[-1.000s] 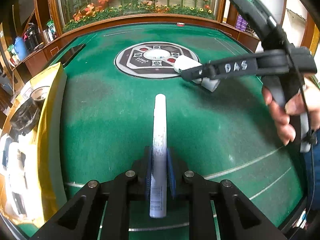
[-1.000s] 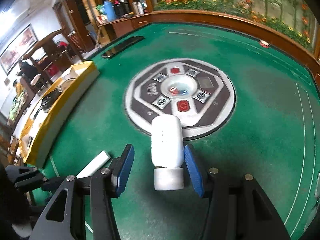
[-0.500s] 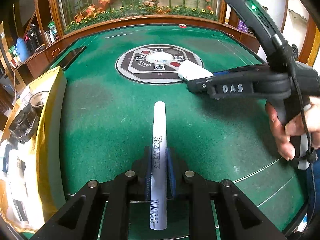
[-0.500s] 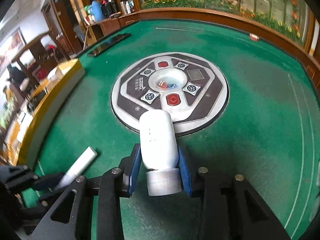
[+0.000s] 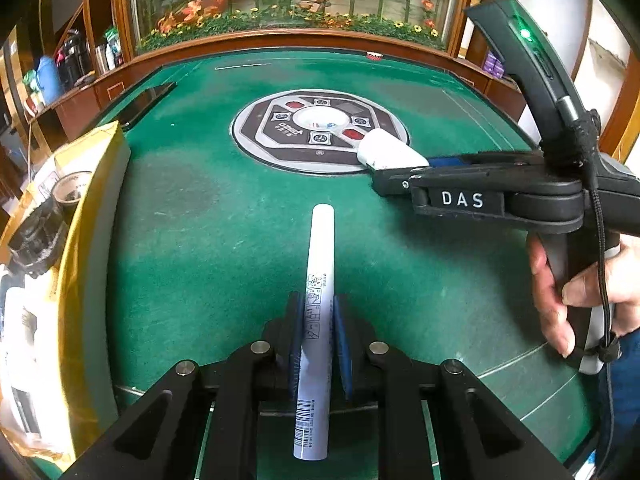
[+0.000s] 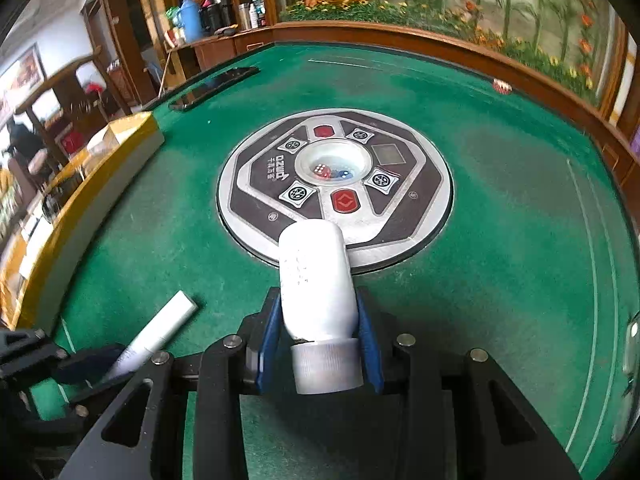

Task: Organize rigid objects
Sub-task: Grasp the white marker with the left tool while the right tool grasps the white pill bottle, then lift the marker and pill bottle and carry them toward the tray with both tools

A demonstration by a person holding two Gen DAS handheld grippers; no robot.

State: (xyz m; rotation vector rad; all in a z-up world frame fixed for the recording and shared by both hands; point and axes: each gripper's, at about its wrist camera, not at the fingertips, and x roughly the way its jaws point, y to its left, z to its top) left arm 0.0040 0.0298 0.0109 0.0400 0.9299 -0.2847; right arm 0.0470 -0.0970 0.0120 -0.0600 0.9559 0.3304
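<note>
My left gripper [image 5: 318,332] is shut on a slim white tube [image 5: 318,280] with print and a barcode; the tube points away over the green felt. In the right wrist view the same white tube [image 6: 160,334] sticks out of the left gripper [image 6: 116,360] at the lower left. My right gripper [image 6: 318,332] is shut on a white bottle [image 6: 316,276] with a ribbed cap toward the camera, its blue pads pressing both sides. From the left wrist view the white bottle [image 5: 386,152] shows at the tip of the right gripper [image 5: 400,170], by the round centre panel [image 5: 280,148].
A yellow-rimmed box [image 5: 76,240] with tape rolls and other items stands along the table's left side. A dark phone [image 6: 212,88] lies at the far left edge. A hand [image 5: 568,292] holds the right gripper's handle. The wooden rail [image 6: 440,40] bounds the table.
The right gripper's jaws closed on the white bottle, which lay loose between them, and it now sits lifted off the felt. The left gripper kept its hold on the tube.
</note>
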